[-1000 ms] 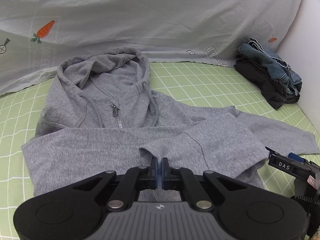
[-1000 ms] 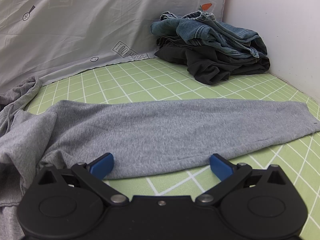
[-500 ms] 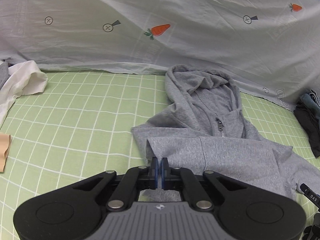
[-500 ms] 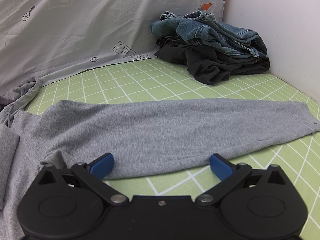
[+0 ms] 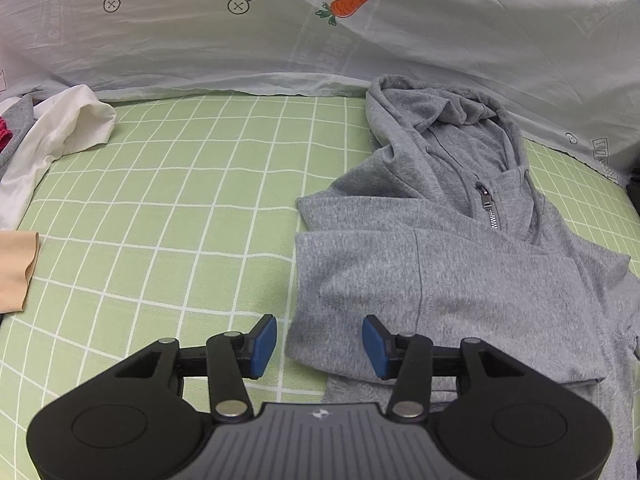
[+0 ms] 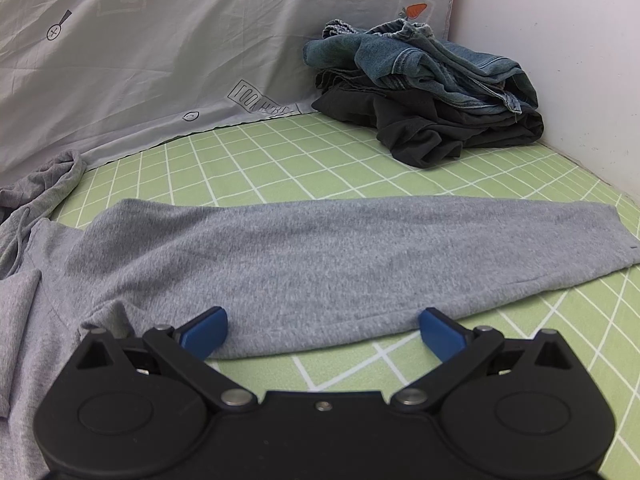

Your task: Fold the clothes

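A grey zip hoodie lies face up on the green checked sheet. One sleeve is folded across its chest, the cuff end at the hoodie's left edge. My left gripper hovers just over that cuff; its jaws are opening and the pads press on nothing. In the right wrist view the other sleeve stretches flat to the right. My right gripper stands wide open at that sleeve's near edge, holding nothing.
A pale quilt with carrot prints rises behind the hoodie. White and peach garments lie at the left. A folded stack of jeans on dark clothes sits by the white wall.
My left gripper carried the sleeve cuff leftward across the hoodie's chest, then let it go and its jaws spread. The right gripper has not moved.
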### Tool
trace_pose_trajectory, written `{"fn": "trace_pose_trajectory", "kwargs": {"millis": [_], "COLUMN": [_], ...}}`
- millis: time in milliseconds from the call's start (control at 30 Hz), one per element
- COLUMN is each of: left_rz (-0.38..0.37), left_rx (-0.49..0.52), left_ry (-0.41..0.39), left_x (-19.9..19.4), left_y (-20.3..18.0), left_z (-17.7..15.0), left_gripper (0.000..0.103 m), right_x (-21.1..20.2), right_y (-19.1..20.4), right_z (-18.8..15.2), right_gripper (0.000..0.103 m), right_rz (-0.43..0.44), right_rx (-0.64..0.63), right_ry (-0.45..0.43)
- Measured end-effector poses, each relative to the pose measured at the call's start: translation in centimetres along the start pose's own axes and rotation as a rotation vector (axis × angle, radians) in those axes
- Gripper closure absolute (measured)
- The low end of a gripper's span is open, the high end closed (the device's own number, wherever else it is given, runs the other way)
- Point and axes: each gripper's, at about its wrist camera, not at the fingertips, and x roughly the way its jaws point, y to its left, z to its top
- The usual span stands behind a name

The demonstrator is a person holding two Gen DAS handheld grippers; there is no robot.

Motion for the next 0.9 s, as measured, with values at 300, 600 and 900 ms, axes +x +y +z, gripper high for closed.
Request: {"fn": "trace_pose_trajectory", "kwargs": {"millis": [300,600,900], "left_rz": [-0.031,-0.001,0.027], "left_rx": [0.226,0.193,0.154], "left_ry": [-0.026,0.051,0.066], "left_x": [-0.3,3.2,3.6], "left_y": [-4.4,-4.9,-4.3], "left_z": [-0.1,-0.8,-1.0], "left_gripper": [0.023,0.014,0.002], "right_x": [1.2,5.0,6.8], "right_y": [-7.3,-16.2,-22.5], "right_z": [1.7,5.4,6.4], "right_gripper": [0.0,0.0,0.0], "right_rz": [-0.164,-0.325,-0.417], "right_rx": [0.077,0.174,0.283], "right_ry": [0.001,-0.025,-0.02]}}
